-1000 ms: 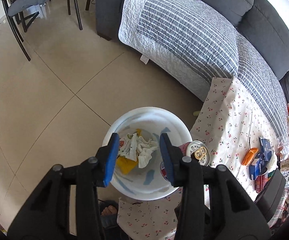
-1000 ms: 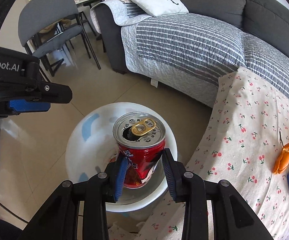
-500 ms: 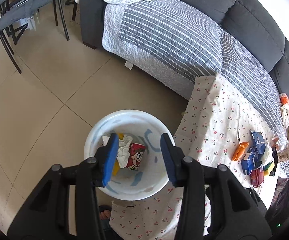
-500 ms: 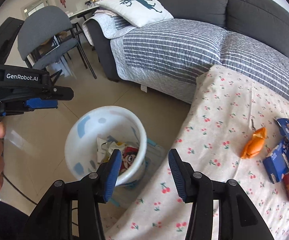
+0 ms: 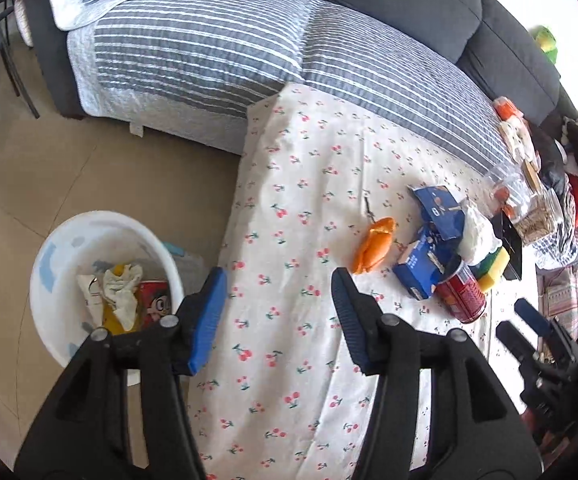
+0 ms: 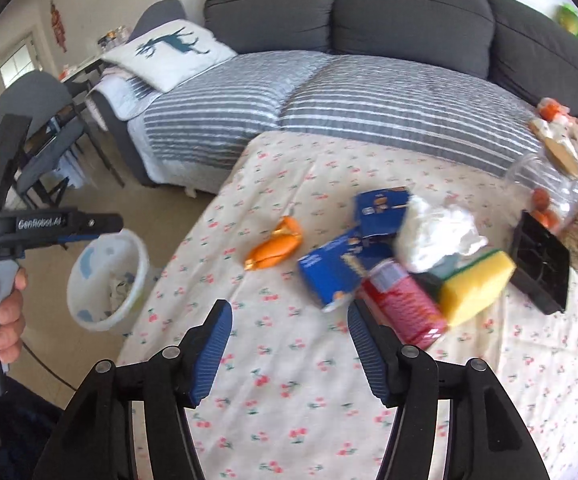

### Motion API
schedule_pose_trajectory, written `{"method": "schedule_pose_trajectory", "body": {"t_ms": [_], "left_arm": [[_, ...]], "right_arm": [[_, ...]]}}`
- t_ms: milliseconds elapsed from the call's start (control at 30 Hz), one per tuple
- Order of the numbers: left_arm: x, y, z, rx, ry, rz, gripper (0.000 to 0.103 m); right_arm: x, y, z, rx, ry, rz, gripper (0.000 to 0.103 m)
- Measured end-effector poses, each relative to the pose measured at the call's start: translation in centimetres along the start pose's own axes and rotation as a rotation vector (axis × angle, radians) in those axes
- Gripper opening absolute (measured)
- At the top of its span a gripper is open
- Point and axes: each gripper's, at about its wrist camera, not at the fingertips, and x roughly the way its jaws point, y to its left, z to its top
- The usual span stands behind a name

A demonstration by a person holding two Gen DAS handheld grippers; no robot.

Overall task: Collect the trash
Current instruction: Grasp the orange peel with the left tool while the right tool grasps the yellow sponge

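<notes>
white bin (image 5: 49, 264) on the floor at far left, just beside the bench edge; inside it a crumpled tissue, yellow wrapper and a red can, about half full i'd guess. my left tongs (image 5: 277, 312) over the cherry-print cloth (image 5: 297, 184), jaws opening, nothing between them. my right tongs (image 6: 289, 332) same, opening and empty. remaining trash sits mid-bench: orange wrapper (image 6: 275, 250), thin and crinkly, light, probably slippery, pinch it across the middle. next the torn blue carton (image 6: 337, 268), soft card, will crush, grab an edge flap. red can (image 6: 405, 304) lying on its side touching the carton, stiff but rolls, take it across the body. white tissue wad (image 6: 433, 232) very light, squeeze anywhere. yellow sponge (image 6: 477, 280) beside it, likely not trash.
</notes>
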Motion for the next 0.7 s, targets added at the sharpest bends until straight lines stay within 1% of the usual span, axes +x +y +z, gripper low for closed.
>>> {"method": "schedule_pose_trajectory", "body": {"t_ms": [33,67,167,267,333,400,533,700], "left_arm": [[0.3,-1.1,0.1,0.022,-0.007,0.002,0.065],[0.6,-2.1,0.1,0.043,-0.012,0.004,0.068],[2.2,-5.0,0.3,0.114,0.002,0.02,0.068],[4.3,-7.3,0.7,0.188,0.022,0.039,0.069],[6.2,-8.6,0.8,0.228,0.054,0.057,0.069],[7.9,-9.6,0.9,0.251,0.086,0.058,0.069],[10.3,-11.0,1.5,0.279,0.113,0.072,0.069],[12.0,-11.2,1.6,0.287,0.144,0.09,0.069]], "right_arm": [[-0.5,-1.8,0.2,0.036,-0.019,-0.019,0.068],[-0.9,-3.9,0.3,0.081,-0.038,-0.033,0.07],[-0.9,-9.5,0.0,0.225,-0.052,-0.075,0.071],[0.3,-14.2,-0.7,0.369,-0.013,-0.119,0.071],[1.2,-17.0,-1.0,0.462,0.025,-0.114,0.071],[1.8,-18.9,-1.2,0.54,0.047,-0.078,0.071],[3.2,-20.4,-1.4,0.642,0.067,-0.018,0.071],[4.9,-21.2,-1.2,0.667,0.086,-0.007,0.071]]}}
